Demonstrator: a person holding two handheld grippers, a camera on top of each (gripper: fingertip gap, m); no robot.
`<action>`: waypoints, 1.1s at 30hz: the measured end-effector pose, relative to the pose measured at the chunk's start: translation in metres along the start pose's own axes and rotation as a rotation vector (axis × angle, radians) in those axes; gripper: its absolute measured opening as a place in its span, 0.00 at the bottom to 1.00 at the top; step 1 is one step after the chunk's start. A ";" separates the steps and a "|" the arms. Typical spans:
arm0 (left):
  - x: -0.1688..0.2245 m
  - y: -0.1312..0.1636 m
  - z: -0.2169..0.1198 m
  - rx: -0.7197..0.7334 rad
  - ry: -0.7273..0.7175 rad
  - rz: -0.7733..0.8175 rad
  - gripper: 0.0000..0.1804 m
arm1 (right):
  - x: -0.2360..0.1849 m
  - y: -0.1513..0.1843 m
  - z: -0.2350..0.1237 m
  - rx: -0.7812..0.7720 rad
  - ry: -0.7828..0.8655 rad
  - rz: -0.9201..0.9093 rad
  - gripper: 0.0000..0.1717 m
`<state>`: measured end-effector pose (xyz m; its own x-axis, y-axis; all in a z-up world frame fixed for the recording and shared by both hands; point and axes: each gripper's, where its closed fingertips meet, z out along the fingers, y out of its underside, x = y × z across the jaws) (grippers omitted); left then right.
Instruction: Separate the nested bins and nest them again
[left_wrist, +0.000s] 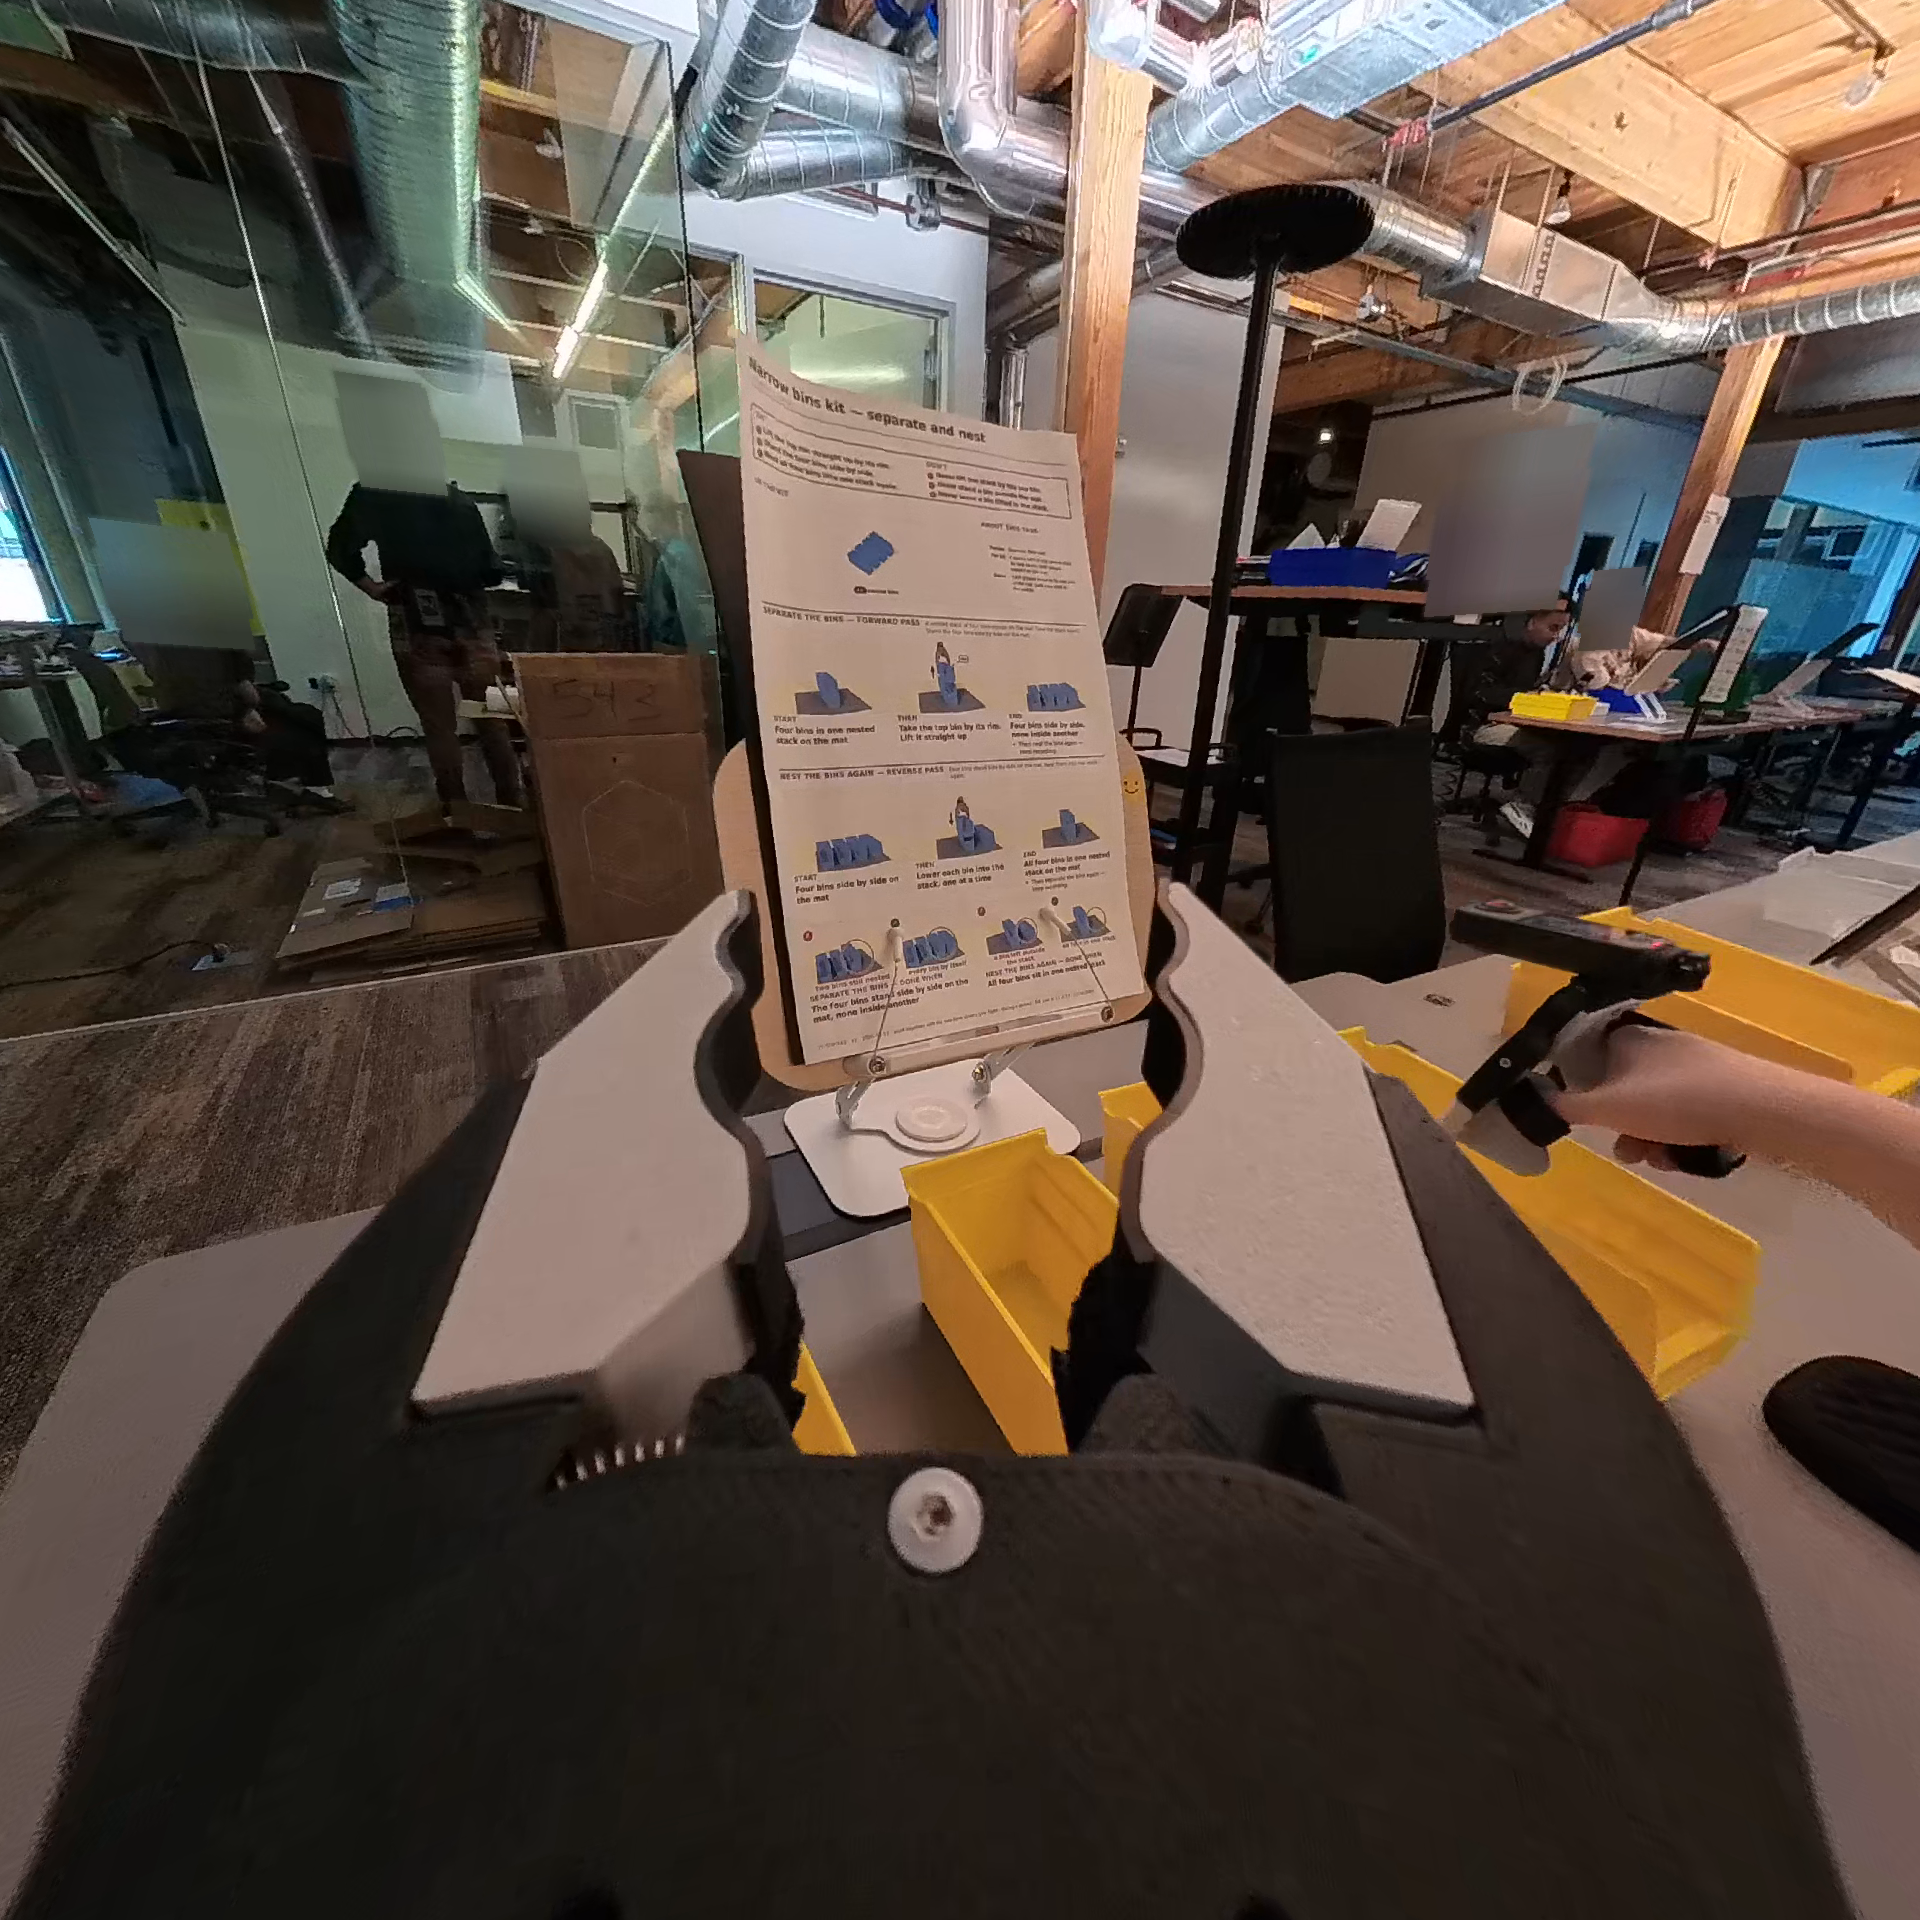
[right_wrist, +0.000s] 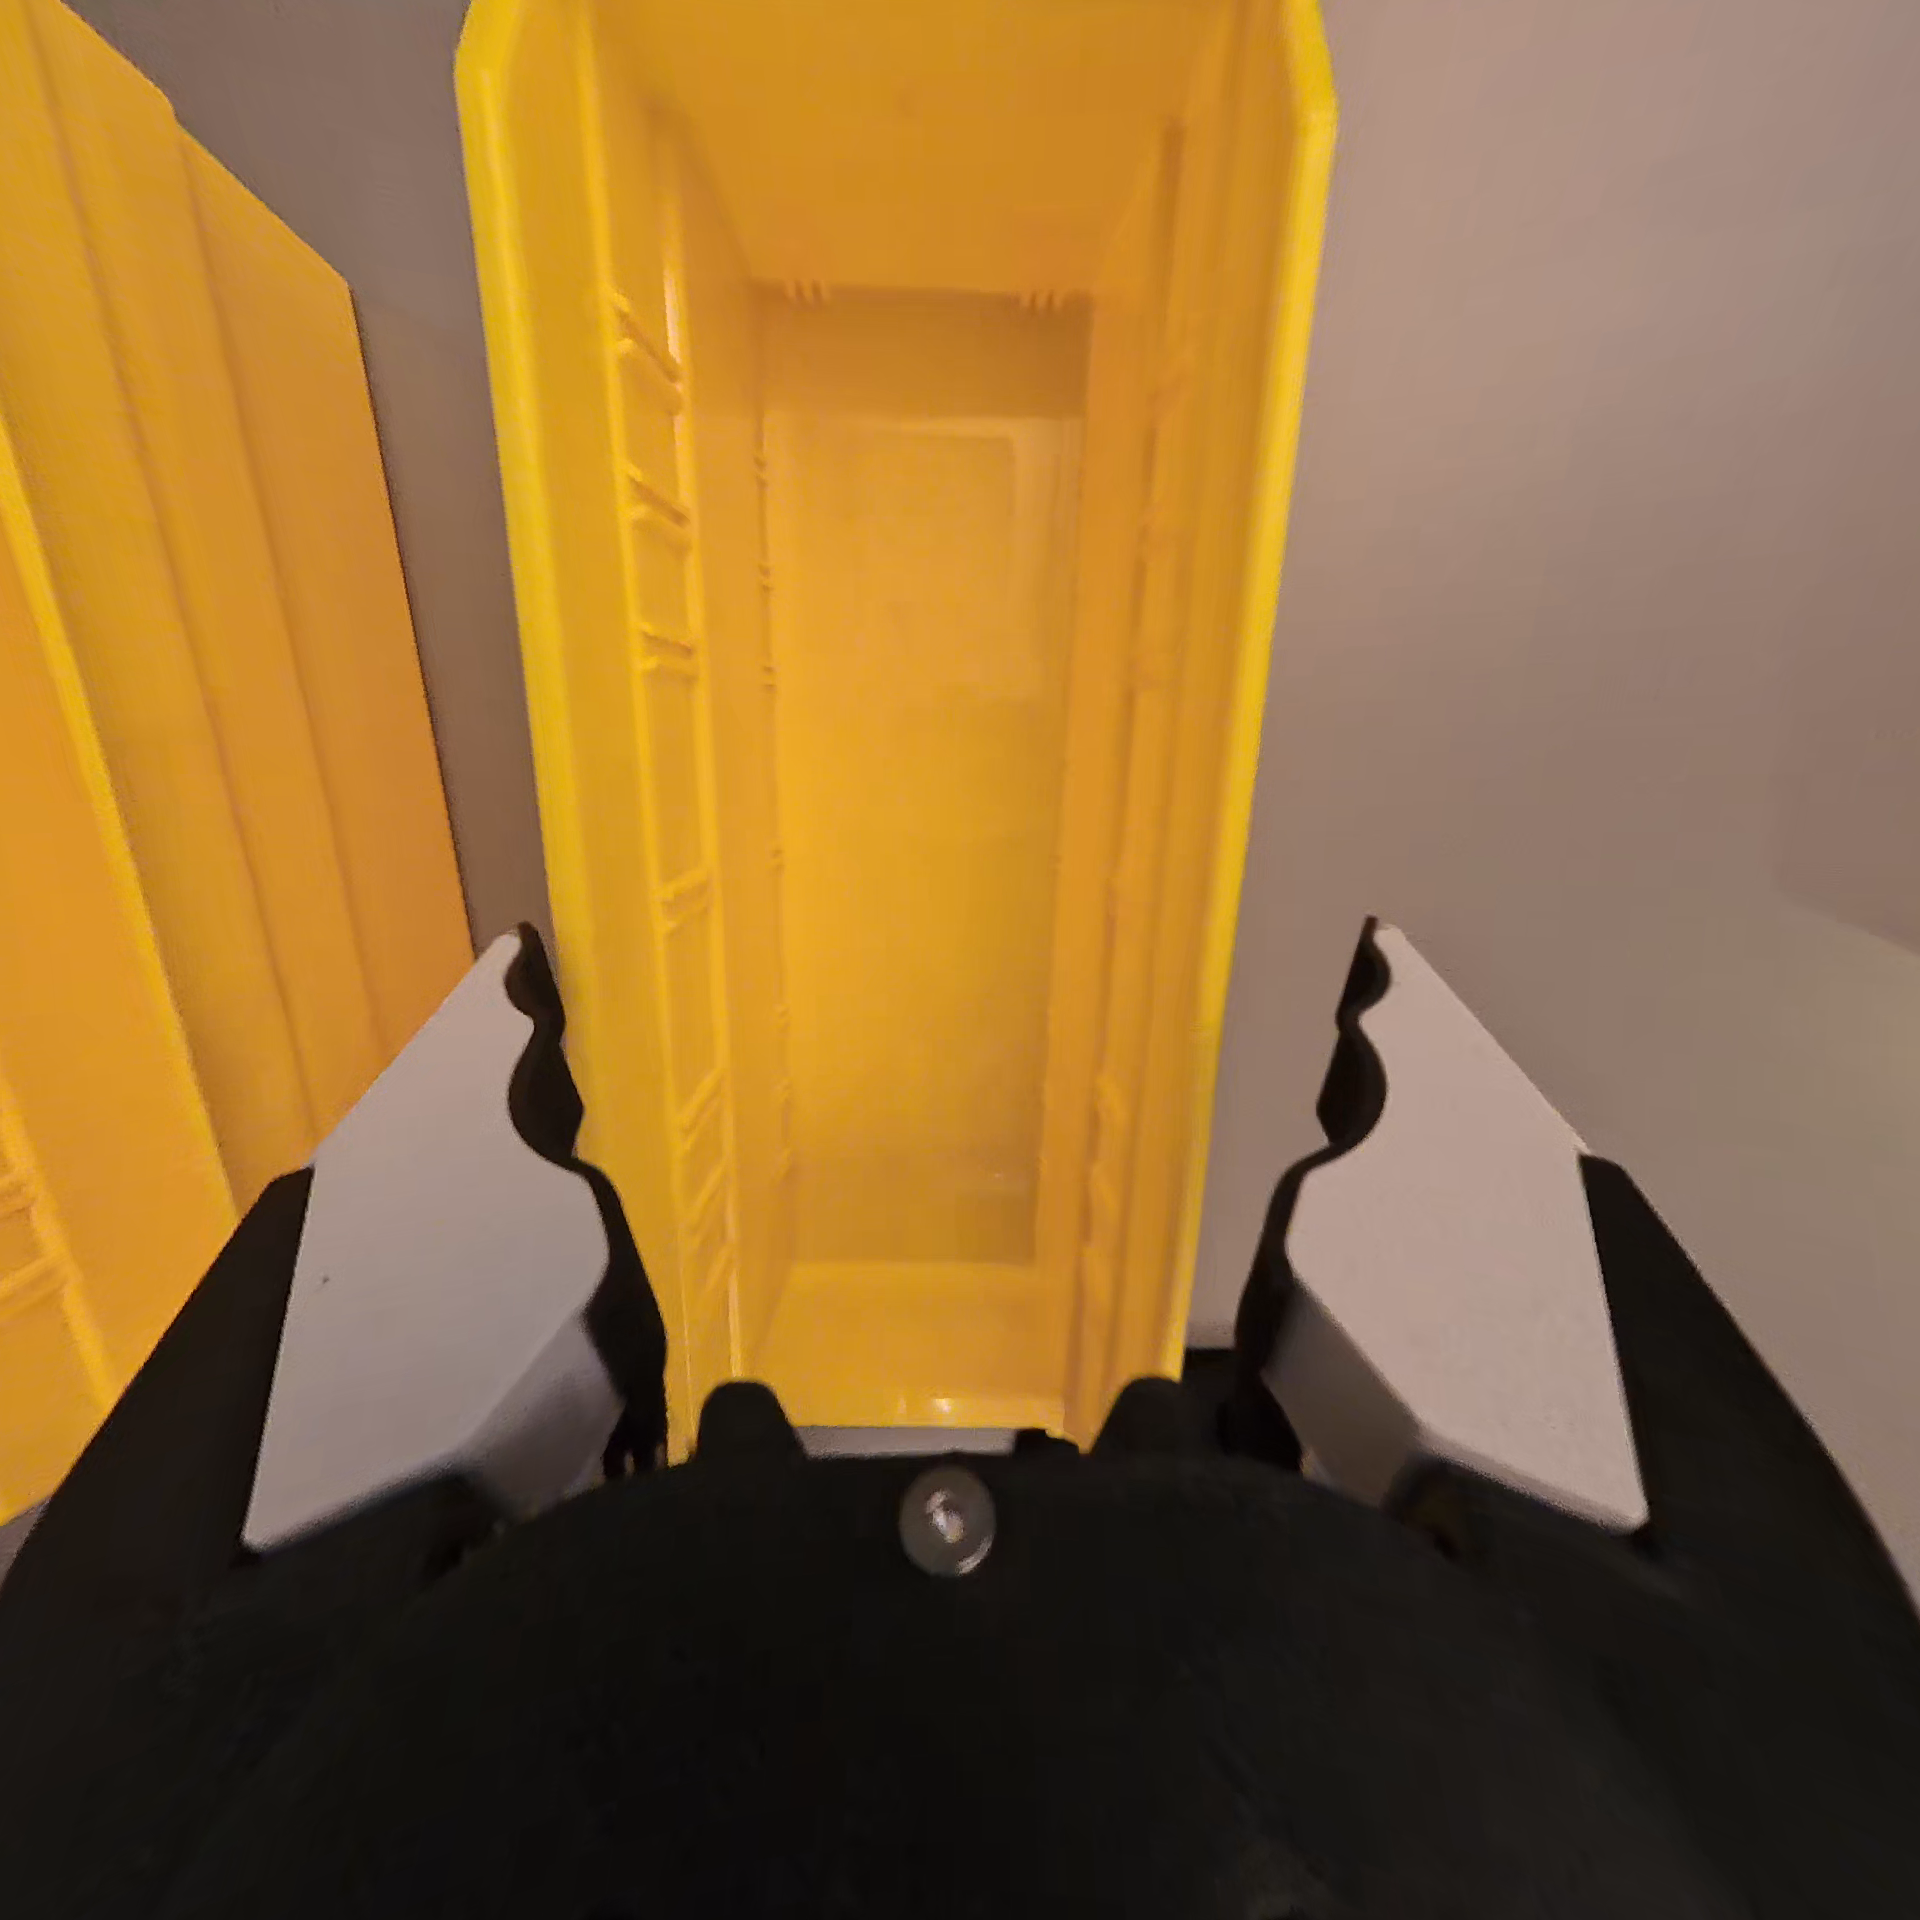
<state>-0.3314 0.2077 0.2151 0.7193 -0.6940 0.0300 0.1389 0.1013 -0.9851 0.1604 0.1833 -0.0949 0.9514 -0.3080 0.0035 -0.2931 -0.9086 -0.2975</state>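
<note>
The right gripper (right_wrist: 951, 1029) was held above a long yellow bin (right_wrist: 914, 727) that lay open side up on the pale grey table (right_wrist: 1558, 520). Its fingers were spread wide and straddled the bin's near end: the left pad lay close against the bin's outer wall, whether touching could not be told, while a clear gap was seen between the right pad and the other wall, so the bin was not gripped. A second yellow bin (right_wrist: 156, 727) lay just beside it on the left, apart from it. The left gripper (left_wrist: 951, 997) was held higher, its jaws partly open with nothing between them. Below it another yellow bin (left_wrist: 997, 1268) stood on the table, before an instruction sheet (left_wrist: 935, 727) on a stand.
</note>
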 end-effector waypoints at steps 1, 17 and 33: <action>0.002 0.001 0.001 -0.004 0.004 0.000 0.41 | -0.002 0.000 0.004 -0.013 -0.009 0.001 0.85; 0.014 0.010 0.010 -0.055 0.058 -0.013 0.40 | -0.011 0.005 -0.028 -0.126 0.031 -0.081 0.62; 0.022 0.012 0.008 -0.070 0.096 -0.028 0.39 | -0.156 -0.022 -0.105 -0.019 -0.150 -0.114 0.65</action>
<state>-0.3089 0.1995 0.2054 0.6471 -0.7610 0.0452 0.1082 0.0331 -0.9936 0.0082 0.2222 0.0112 0.9816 -0.1583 -0.1071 -0.1829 -0.9409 -0.2850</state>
